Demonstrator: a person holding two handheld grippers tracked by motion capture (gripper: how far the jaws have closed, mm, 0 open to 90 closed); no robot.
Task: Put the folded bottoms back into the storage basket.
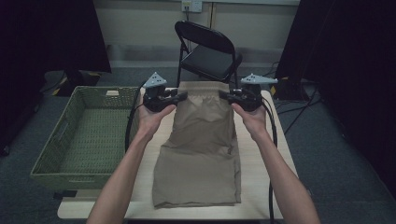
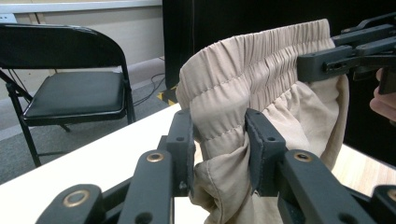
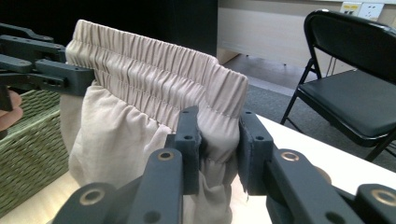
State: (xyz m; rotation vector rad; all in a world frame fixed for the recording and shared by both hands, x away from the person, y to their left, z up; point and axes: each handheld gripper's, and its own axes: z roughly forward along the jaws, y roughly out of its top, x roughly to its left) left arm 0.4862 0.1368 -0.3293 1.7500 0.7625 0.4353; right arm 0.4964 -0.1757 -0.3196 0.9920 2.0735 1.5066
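Beige shorts (image 1: 201, 140) with an elastic waistband lie lengthwise on the light wooden table (image 1: 261, 186), waist end at the far side. My left gripper (image 1: 180, 97) is shut on the left corner of the waistband (image 2: 219, 116), the cloth bunched between its pads. My right gripper (image 1: 225, 96) is shut on the right corner of the waistband (image 3: 217, 126). The band is stretched between them and lifted a little above the table. In the left gripper view the right gripper (image 2: 322, 63) shows far off; in the right gripper view the left gripper (image 3: 70, 77) shows.
A green woven basket (image 1: 56, 140) stands left of the table. A black folding chair (image 1: 208, 51) stands behind the table's far edge. Dark curtains hang on both sides and cables lie on the grey carpet at right.
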